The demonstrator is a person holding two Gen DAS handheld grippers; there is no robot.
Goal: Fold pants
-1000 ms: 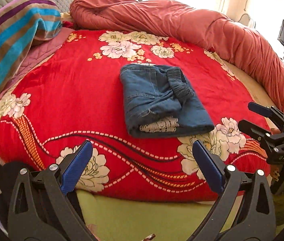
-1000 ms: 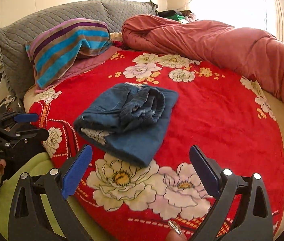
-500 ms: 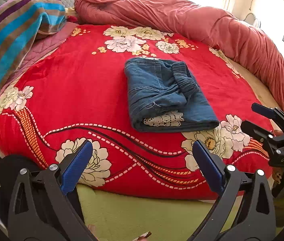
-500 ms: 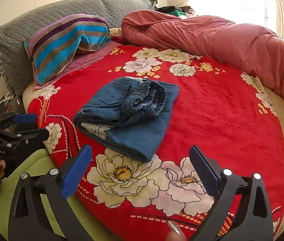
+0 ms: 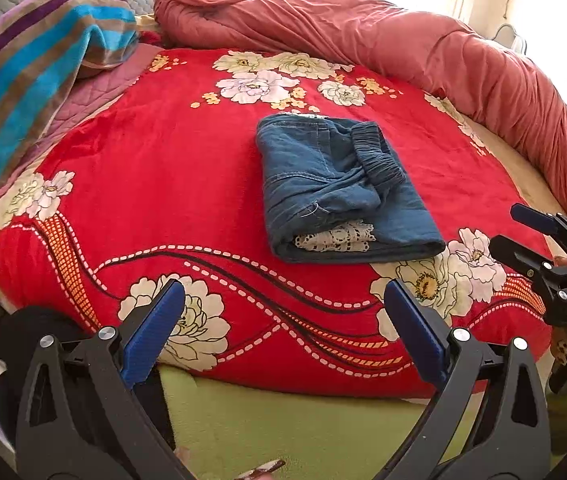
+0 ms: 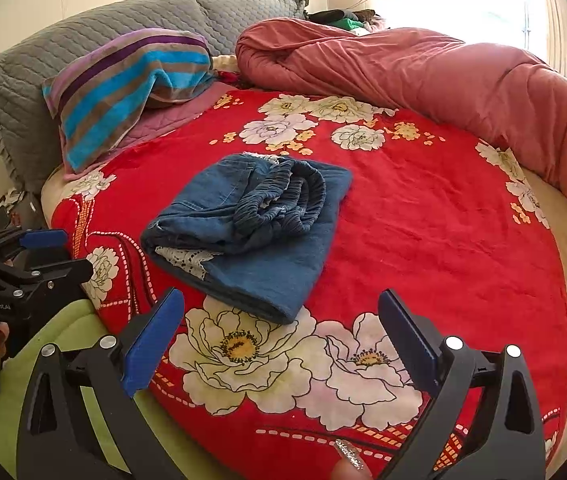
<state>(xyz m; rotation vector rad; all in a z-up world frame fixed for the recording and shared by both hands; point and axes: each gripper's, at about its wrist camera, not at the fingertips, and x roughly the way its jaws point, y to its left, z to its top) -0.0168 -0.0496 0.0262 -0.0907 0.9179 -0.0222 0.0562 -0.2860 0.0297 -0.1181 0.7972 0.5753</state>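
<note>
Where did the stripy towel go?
The striped towel lies at the bed's far left in both views, on the grey pillow, beside the pink duvet.

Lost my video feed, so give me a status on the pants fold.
Left gripper and right gripper open, empty, short of the bed. Denim pants folded on red floral blanket. Nothing in the way.
</note>
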